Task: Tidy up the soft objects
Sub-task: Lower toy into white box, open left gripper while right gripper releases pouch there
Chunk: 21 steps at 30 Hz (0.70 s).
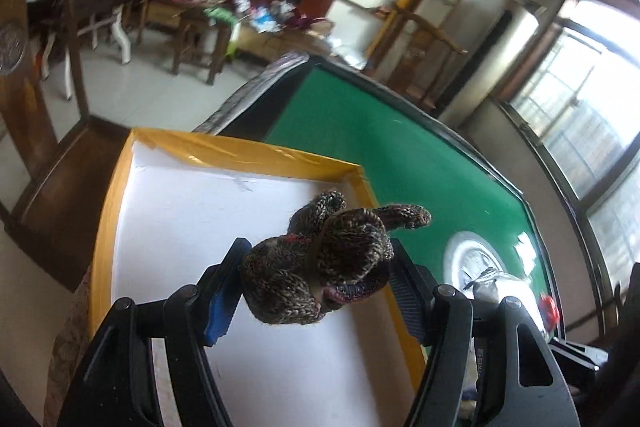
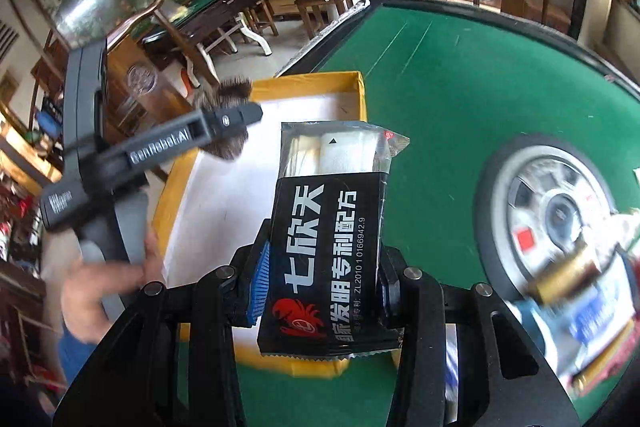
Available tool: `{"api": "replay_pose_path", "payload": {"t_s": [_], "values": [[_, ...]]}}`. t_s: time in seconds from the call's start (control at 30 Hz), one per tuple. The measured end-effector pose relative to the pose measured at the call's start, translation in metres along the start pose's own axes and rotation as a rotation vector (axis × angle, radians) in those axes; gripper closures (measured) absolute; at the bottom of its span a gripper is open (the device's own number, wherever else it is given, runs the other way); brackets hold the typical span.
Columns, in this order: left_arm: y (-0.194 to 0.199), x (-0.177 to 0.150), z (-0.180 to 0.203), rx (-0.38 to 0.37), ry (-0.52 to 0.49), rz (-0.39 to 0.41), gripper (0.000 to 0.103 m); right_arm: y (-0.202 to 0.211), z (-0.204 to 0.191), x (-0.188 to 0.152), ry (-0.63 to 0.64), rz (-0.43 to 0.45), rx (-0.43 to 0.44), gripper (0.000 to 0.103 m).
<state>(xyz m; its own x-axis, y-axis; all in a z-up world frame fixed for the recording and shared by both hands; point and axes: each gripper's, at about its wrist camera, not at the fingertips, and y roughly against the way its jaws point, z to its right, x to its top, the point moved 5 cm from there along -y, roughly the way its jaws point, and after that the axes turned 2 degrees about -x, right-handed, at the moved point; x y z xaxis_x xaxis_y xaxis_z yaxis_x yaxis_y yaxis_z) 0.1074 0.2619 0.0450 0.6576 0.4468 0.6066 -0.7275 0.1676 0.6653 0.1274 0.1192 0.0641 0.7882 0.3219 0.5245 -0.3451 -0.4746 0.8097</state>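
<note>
Black left gripper (image 1: 316, 279), blue ribbed pads, silver screws, white "GenRobot.AI" lettering

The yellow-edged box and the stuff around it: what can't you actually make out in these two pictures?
- Yellow-edged box: near end hidden by the left gripper and knitted toy, left wrist view.
- Objects at the table's right: motion-blurred, right wrist view.
- Black packet: sides covered by right gripper.

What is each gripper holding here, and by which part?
The left gripper clamps a knitted brown toy across its body. The right gripper clamps a black packet by its lower sides.
</note>
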Motion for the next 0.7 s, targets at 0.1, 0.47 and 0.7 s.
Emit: {"api": "replay_pose_path", "payload": {"t_s": [0.1,0.47,0.7], "values": [[-0.015,0.0,-0.021,-0.003,0.079,-0.013,0.035,-0.031,-0.006,0.019,-0.009,-0.014,-0.002,0.062],[-0.018,0.001,-0.054,-0.015,0.174,0.034,0.035,-0.125,-0.026,0.061,0.048,-0.052,-0.032,0.061],[-0.032,0.004,-0.062,-0.015,0.208,0.011,0.034,-0.144,-0.028,0.068,0.068,-0.062,-0.075,0.061]]}}
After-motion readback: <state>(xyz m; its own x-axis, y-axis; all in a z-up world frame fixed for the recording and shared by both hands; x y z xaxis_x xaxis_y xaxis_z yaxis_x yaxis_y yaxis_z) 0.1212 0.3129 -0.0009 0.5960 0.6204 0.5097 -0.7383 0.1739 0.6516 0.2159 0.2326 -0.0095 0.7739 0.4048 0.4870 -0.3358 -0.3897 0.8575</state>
